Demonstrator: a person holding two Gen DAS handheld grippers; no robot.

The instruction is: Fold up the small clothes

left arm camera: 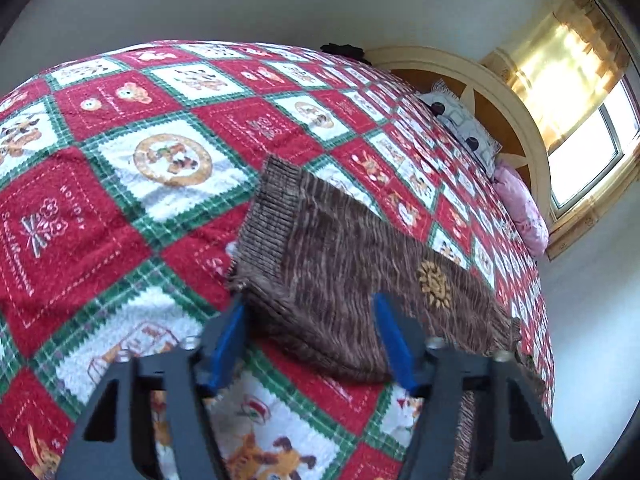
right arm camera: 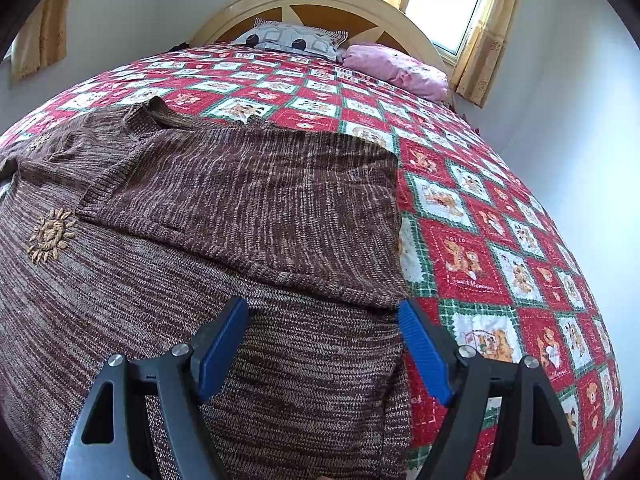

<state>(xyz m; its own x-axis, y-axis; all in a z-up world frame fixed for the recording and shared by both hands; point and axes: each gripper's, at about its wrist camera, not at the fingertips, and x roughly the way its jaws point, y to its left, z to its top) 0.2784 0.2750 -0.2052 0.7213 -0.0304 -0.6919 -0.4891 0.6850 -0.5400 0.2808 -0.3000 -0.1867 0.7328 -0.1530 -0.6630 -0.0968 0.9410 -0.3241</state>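
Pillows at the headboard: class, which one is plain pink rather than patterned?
The pink pillow, lying nearer the window. The other pillow beside it is grey-white with dark spots.

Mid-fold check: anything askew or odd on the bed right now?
Nothing damaged. The brown sweater lies half-folded on the quilt, one side turned over its body, the sleeve on the other side still sticking out unfolded.

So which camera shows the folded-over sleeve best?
The right wrist view. There the sleeve lies flat across the sweater's body, with cuff and fold edges all visible. The left wrist view shows only the other sleeve, its ribbed cuff between the left gripper's fingers.
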